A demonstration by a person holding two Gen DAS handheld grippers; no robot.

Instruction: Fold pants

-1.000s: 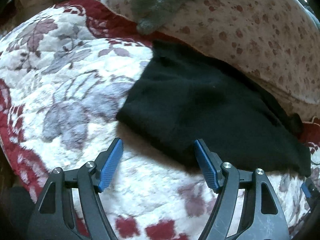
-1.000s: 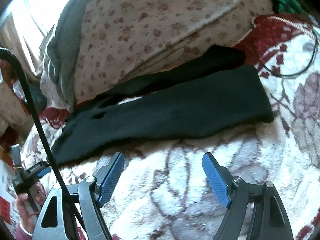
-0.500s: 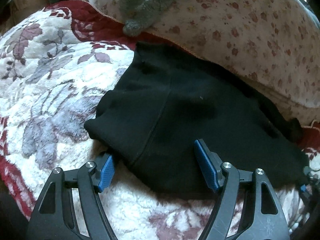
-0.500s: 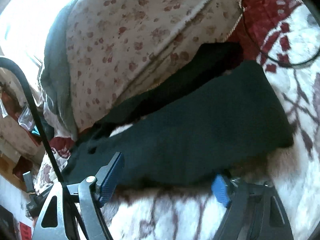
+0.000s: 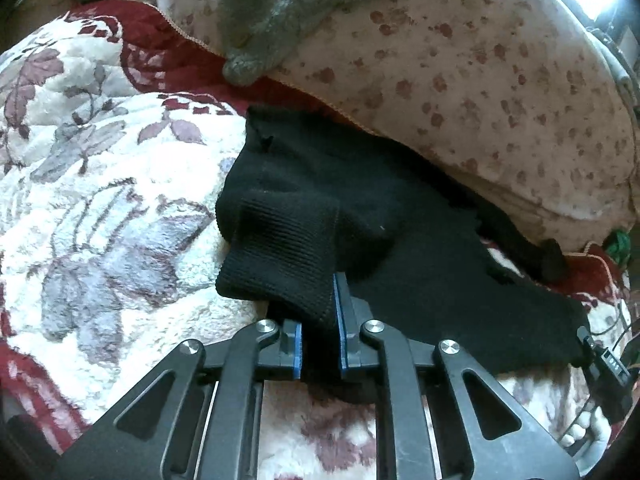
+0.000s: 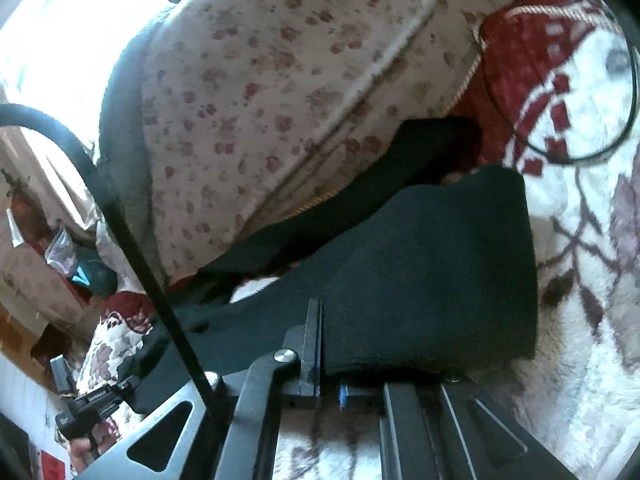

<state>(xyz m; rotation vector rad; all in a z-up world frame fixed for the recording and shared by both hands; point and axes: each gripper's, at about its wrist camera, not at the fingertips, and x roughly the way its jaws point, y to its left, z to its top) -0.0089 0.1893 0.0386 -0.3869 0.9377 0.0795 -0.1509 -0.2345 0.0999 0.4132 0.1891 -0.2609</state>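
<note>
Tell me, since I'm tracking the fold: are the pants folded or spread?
Spread. The pants lie lengthwise on the blanket, legs apart, only pinched edges lifted.

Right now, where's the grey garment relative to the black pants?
In the left wrist view the grey garment is top centre, draped over the spotted quilt, its tip hanging just above the far edge of the black pants on the floral blanket.

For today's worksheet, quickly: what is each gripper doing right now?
Left gripper: closing, its jaws pinching the waist end of the black pants.
Right gripper: shut on the pants' near edge.
</note>
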